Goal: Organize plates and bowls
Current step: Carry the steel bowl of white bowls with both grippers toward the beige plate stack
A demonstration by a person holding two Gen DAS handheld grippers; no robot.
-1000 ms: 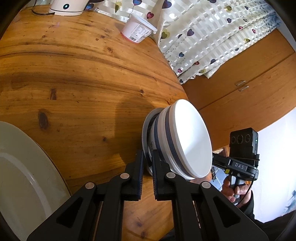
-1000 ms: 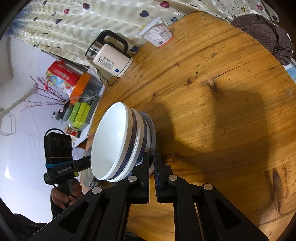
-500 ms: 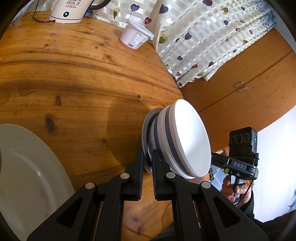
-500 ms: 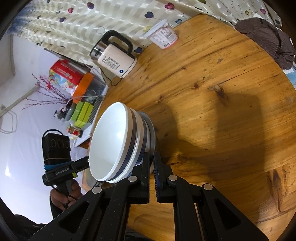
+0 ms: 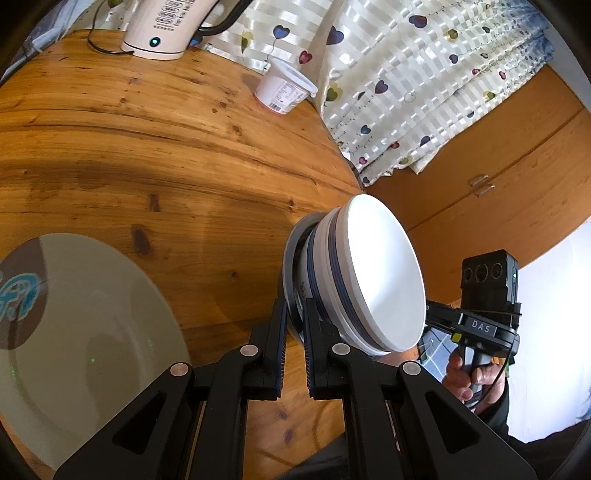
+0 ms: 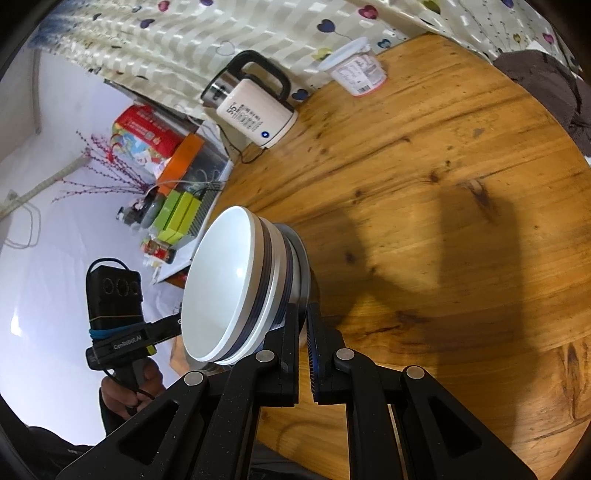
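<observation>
The stack of bowls (image 5: 354, 280), hard, heavy and breakable, hangs tilted over the surface's (image 5: 155, 155) 4 o'clock edge, its bottom rim pinched by both closed tools, left (image 5: 293, 347) and right (image 6: 302, 347).

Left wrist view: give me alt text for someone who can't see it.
The left gripper is shut on the rim of a grey plate carrying stacked white bowls, over a round wooden table. A large pale plate lies lower left; kettle and yogurt tub beyond.

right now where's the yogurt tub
It stands on the far edge of the wooden table, against the heart-print curtain, right of the kettle: yogurt tub.
</observation>
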